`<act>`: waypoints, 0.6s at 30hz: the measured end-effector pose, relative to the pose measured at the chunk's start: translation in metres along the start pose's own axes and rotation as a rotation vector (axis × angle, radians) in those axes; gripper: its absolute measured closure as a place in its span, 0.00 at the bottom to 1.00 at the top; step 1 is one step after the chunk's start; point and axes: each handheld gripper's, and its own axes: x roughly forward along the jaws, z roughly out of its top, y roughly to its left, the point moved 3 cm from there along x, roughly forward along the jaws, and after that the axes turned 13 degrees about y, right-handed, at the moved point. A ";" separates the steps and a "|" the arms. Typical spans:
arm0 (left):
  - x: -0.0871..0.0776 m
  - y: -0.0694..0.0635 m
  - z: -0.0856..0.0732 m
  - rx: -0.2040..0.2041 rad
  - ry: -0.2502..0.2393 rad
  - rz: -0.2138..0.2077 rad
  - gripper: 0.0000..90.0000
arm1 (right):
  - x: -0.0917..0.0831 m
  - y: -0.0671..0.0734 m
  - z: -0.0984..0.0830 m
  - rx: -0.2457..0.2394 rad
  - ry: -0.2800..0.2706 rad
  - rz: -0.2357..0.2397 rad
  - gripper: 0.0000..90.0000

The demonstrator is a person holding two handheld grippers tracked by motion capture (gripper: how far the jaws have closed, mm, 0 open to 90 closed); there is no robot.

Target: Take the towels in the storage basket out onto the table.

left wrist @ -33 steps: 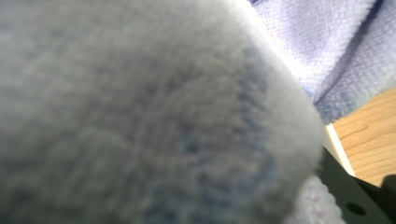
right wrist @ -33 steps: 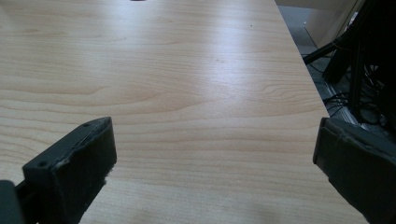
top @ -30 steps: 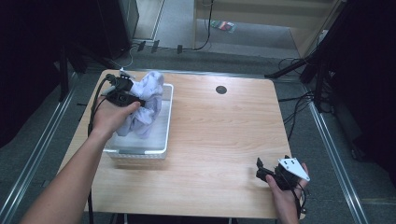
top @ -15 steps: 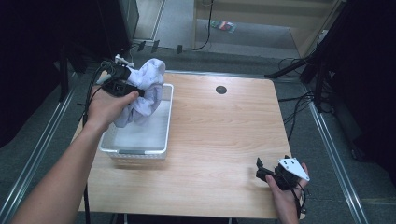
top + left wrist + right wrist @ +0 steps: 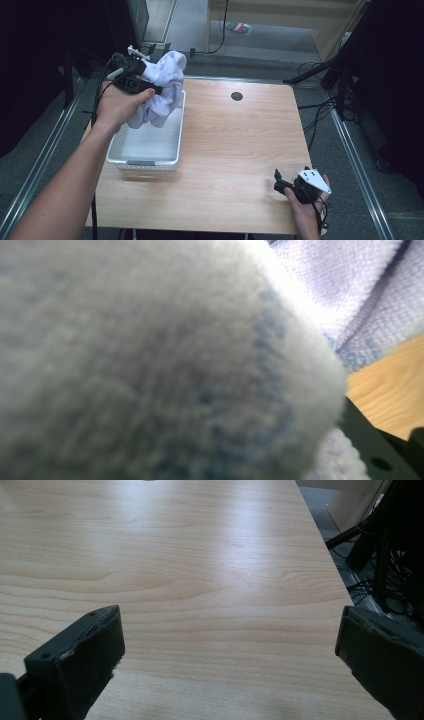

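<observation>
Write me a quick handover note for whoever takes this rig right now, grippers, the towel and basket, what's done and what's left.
Left gripper: shut on the pale lavender towel, held bunched above the far end of the white basket; its lower folds hang down toward the basket.
Right gripper: open, nothing between its jaws, low at the table's near right corner.
Done: towel gripped and raised.
Left: probably carry the towel clear of the basket and set it on the bare tabletop; the right gripper is free to help.

Ahead of right gripper (image 5: 283, 183): bare table (image 5: 240, 145), open passage. Under left gripper (image 5: 152, 90): hanging towel (image 5: 162, 87) crowds the basket (image 5: 145, 162) mouth.
</observation>
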 end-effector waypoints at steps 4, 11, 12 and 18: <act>-0.005 -0.016 0.008 0.028 -0.009 -0.001 0.72 | 0.000 0.000 0.000 -0.006 0.000 -0.005 0.00; -0.005 -0.037 0.017 0.060 -0.016 -0.017 0.72 | 0.000 0.000 0.000 -0.006 -0.001 -0.002 0.00; -0.005 -0.040 0.018 0.063 -0.018 -0.020 0.72 | 0.000 0.001 0.000 -0.004 0.000 -0.001 0.00; 0.001 -0.056 0.022 0.086 -0.018 -0.039 0.72 | 0.000 0.000 0.000 -0.002 -0.001 0.003 0.00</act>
